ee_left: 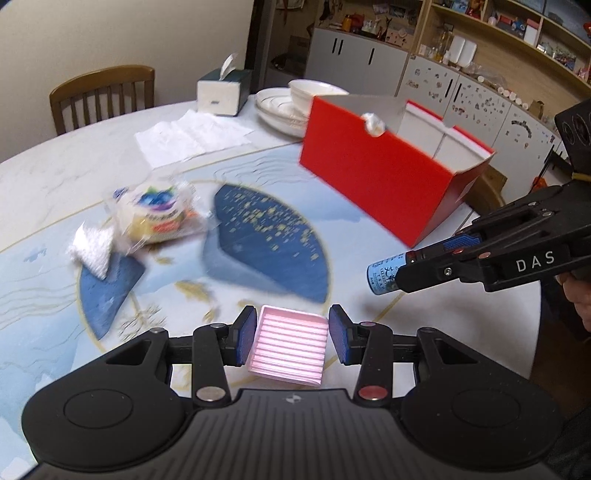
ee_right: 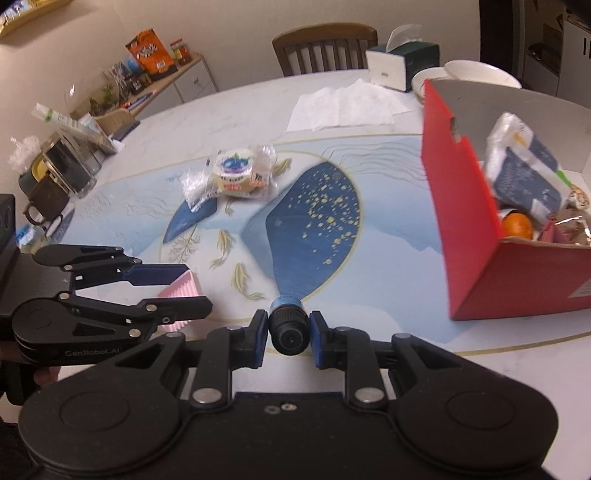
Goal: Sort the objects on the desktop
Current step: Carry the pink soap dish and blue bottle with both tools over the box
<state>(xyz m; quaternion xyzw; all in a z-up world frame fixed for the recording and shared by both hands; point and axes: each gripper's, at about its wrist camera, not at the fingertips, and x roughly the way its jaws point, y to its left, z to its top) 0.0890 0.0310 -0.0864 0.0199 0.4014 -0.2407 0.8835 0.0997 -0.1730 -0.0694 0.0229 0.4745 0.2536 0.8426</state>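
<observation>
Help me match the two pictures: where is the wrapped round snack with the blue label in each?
Left wrist view: wrapped round snack with the blue label, left of centre on the table.
Right wrist view: upper middle.
Shared landmark: red cardboard box, to its right in both.

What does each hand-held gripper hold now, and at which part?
Left hand-held gripper: pink ribbed tray, clamped by two opposite sides. Right hand-held gripper: small blue-labelled bottle, by its dark cap end.

A wooden chair [ee_left: 103, 92] stands behind the round marble worktop [ee_left: 55, 173] against a cream wall [ee_left: 110, 33]. Open wooden shelves [ee_left: 517, 33] run above grey cabinets [ee_left: 354, 59].
</observation>
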